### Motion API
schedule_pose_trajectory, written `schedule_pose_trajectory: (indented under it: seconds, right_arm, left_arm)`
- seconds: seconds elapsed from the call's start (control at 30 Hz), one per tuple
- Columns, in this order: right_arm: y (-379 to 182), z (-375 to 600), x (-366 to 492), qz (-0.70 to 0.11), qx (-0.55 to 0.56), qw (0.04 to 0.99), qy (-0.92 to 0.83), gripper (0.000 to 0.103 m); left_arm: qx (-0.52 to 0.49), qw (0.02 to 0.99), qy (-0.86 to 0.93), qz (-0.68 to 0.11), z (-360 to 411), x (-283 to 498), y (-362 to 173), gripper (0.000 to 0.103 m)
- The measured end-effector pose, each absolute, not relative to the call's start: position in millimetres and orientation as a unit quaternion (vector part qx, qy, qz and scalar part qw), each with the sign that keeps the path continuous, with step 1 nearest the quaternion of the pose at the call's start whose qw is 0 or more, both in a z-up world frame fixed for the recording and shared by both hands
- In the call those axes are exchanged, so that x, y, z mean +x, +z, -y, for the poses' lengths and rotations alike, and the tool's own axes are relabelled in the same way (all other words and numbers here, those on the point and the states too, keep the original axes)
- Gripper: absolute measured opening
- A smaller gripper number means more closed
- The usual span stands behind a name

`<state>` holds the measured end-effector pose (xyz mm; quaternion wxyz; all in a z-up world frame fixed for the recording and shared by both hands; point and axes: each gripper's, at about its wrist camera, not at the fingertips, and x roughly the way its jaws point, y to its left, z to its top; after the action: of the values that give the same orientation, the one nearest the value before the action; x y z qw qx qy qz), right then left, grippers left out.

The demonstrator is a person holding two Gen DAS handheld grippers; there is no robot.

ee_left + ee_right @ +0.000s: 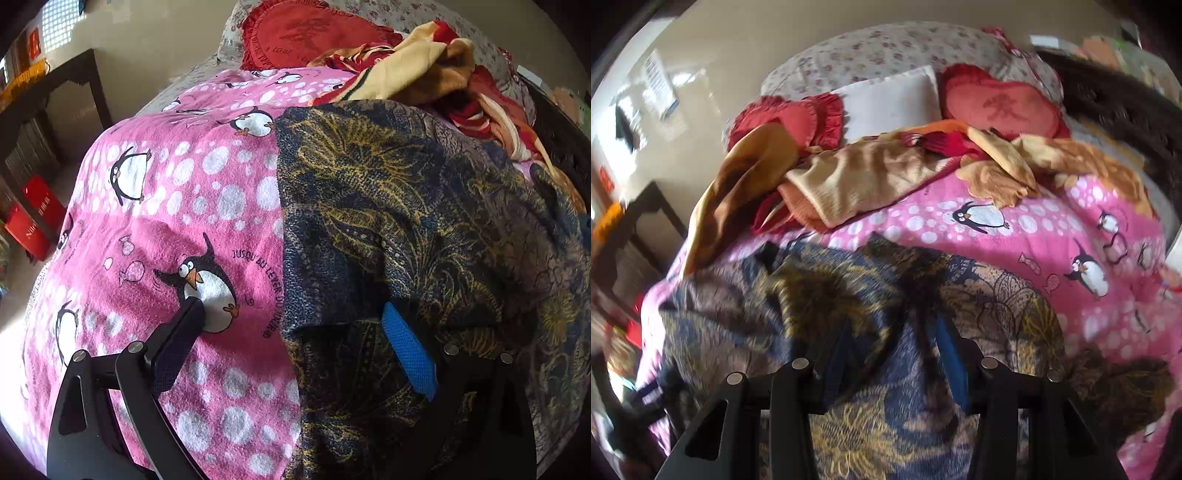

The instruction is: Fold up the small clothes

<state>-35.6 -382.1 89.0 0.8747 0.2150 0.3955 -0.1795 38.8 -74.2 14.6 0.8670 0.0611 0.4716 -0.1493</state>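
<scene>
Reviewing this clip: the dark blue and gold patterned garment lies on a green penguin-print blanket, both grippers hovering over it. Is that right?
Not quite: the blanket is pink, not green, as the left wrist view shows. The dark blue and gold garment does lie on it.

A bed point(820, 62) carries everything, its floral sheet bare only at the far end. A pink penguin blanket point(207, 206) is spread over it, lying under and beside the left tongs point(291, 325). Directly beneath the right tongs point(890, 354), a dark blue and gold patterned cloth point(849, 302) rests on that blanket. Beyond both tongs lies a rumpled tan and red blanket point(857, 177); farther still, red frilled cushions point(1001, 103) flank a white pillow point(894, 103).
</scene>
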Motion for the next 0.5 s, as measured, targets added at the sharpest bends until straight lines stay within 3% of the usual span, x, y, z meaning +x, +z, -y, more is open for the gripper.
schedule_pose_trajectory:
  seconds: [0.17,0.23,0.3,0.5]
  right_arm:
    - [69,397,-4,-0.415,0.225,0.859,-0.199,0.045]
    - [65,404,-1,-0.412,0.24,0.859,-0.189,0.015]
    - [75,407,-10,-0.394,0.258,0.861,-0.192,0.006]
    - [123,398,-75,-0.351,0.268,0.878,-0.186,0.003]
  left_arm:
    - [0.066,0.866,-0.148,-0.473,74,39,14,0.097]
    - [0.067,0.865,-0.15,-0.475,73,39,15,0.097]
    - [0.066,0.864,-0.154,-0.476,72,39,17,0.097]
    - [0.056,0.869,-0.17,-0.462,60,39,35,0.097]
